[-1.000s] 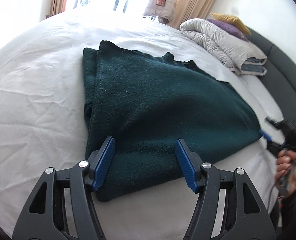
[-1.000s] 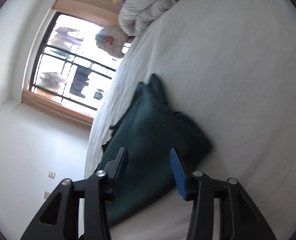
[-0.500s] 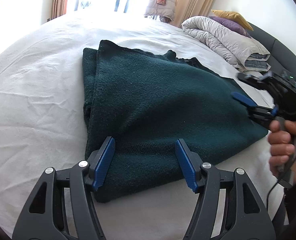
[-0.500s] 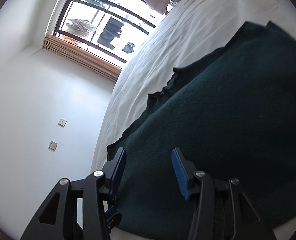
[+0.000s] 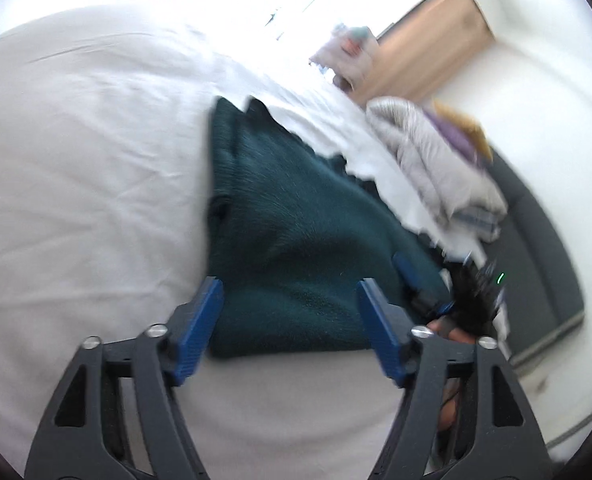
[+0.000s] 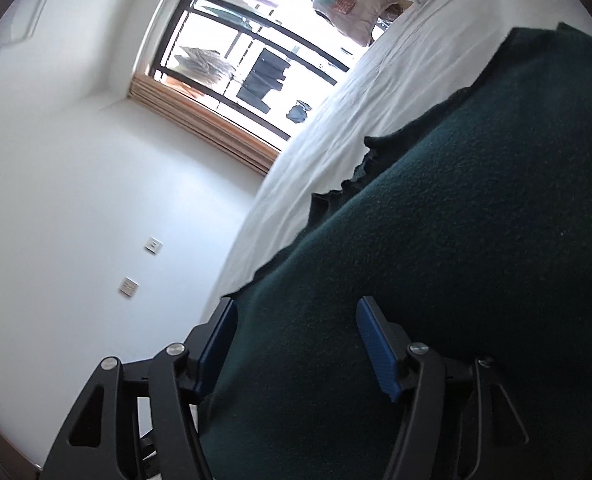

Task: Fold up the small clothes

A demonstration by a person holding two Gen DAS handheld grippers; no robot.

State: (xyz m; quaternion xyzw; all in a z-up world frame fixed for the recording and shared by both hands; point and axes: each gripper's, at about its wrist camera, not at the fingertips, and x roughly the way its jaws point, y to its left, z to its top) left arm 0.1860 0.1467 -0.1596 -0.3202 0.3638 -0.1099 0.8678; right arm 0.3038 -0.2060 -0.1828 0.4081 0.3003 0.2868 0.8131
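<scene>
A dark green knitted garment (image 5: 296, 240) lies folded on the white bed sheet (image 5: 88, 168). My left gripper (image 5: 290, 316) is open, its blue pads on either side of the garment's near edge, just above it. This view is blurred. My right gripper (image 6: 296, 340) is open and close over the garment (image 6: 455, 240), its fingers straddling the cloth near its right corner. It also shows in the left wrist view (image 5: 423, 280) at the garment's right edge, held by a hand.
A grey duvet (image 5: 427, 160) with purple and yellow pillows lies at the bed's head by the dark headboard (image 5: 543, 264). A window with curtains (image 6: 256, 60) and a white wall (image 6: 76, 200) stand beyond the bed's far side.
The left wrist view has tilted and blurred as my left gripper moves. My right gripper has come lower and closer over the garment's right edge. Both stay open.
</scene>
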